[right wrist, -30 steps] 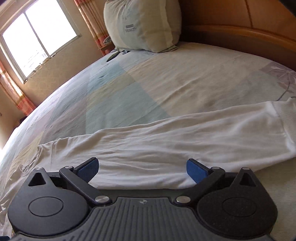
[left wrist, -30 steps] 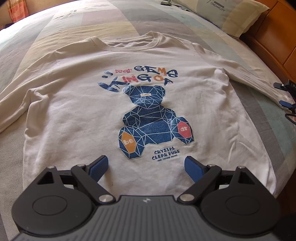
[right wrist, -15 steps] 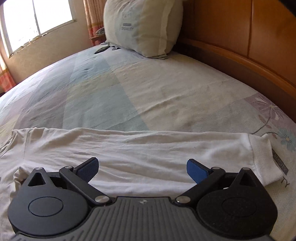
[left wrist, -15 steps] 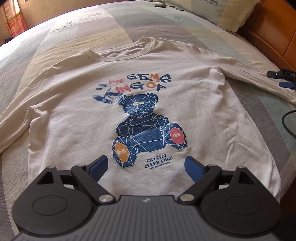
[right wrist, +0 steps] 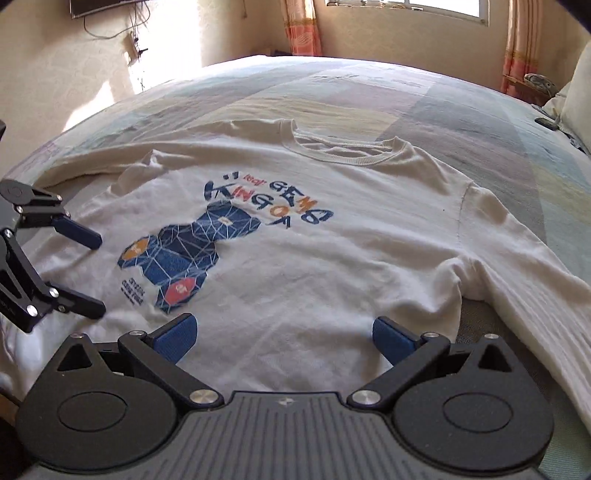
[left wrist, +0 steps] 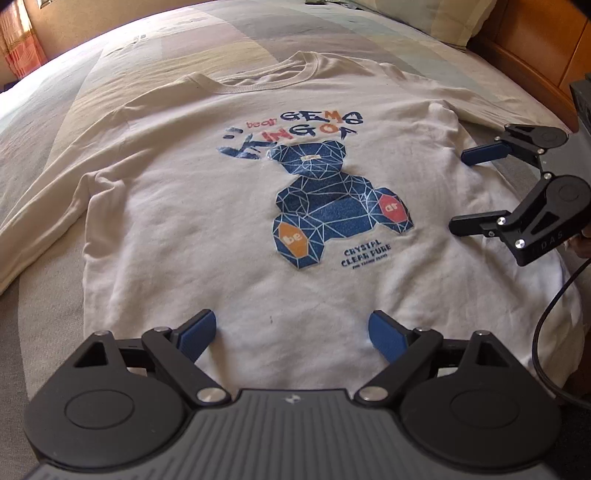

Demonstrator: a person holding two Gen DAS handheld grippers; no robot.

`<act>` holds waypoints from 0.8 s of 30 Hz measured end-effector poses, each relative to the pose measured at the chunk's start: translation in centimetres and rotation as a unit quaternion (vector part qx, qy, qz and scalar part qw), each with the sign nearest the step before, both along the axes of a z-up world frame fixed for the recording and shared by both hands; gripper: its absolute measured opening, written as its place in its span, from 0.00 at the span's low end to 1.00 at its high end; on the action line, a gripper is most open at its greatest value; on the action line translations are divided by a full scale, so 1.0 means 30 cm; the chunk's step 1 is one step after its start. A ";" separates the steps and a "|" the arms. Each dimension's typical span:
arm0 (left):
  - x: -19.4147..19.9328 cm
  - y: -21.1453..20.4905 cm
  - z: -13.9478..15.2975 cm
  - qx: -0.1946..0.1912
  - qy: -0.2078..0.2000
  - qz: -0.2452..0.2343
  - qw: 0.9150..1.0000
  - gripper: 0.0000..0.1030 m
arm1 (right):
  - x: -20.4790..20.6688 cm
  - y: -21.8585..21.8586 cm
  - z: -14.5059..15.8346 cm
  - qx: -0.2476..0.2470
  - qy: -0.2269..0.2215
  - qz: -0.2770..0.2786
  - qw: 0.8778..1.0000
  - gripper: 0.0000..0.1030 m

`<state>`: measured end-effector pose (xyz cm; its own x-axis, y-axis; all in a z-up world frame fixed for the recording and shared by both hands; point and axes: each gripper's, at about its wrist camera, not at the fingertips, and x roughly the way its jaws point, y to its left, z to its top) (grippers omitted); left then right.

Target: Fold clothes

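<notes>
The left wrist view looks down on a white long-sleeved sweatshirt that lies flat, front side up, on a bed with a bedspread of pale blocks in grey, beige and light blue. On the chest there is a blue bear print made of triangles, with coloured letters above it and small dark text below. The neckline is at the far side and the hem is at the near side, close to the camera. One sleeve goes out to the left and lies along the bedspread. The left gripper hangs over the near part of the shirt, just above the hem; its blue pads are wide apart and there is nothing between them. The right gripper comes in from the right edge, over the right side of the shirt body; its two fingers are also spread and hold no cloth. A black cable hangs down at the right. At the far right there are a pillow and a wooden headboard. In the right wrist view the right gripper is over the side of the shirt, near the armpit, with open empty fingers, and the left gripper shows at the left edge. Behind the bed are a window and orange curtains.
</notes>
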<state>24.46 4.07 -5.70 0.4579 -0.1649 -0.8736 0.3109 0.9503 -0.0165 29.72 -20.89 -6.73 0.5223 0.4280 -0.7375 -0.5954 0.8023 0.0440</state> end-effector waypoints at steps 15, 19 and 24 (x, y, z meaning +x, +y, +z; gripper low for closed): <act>-0.219 0.119 0.018 0.013 0.045 -0.024 0.999 0.94 | -0.235 -0.058 0.006 -0.084 0.038 -0.003 0.996 1.00; -0.200 0.111 0.072 -0.011 0.026 -0.033 0.999 0.94 | -0.279 -0.064 0.048 -0.068 0.044 0.015 0.997 1.00; -0.214 0.042 0.032 -0.003 0.027 -0.077 0.997 0.94 | -0.331 0.030 0.085 -0.048 0.046 0.118 0.991 1.00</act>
<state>18.05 5.33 -4.74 0.3793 -0.2346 -0.8950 0.4514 0.8913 -0.0423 19.79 -19.98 -4.19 0.3436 0.4562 -0.8209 -0.7644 0.6437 0.0377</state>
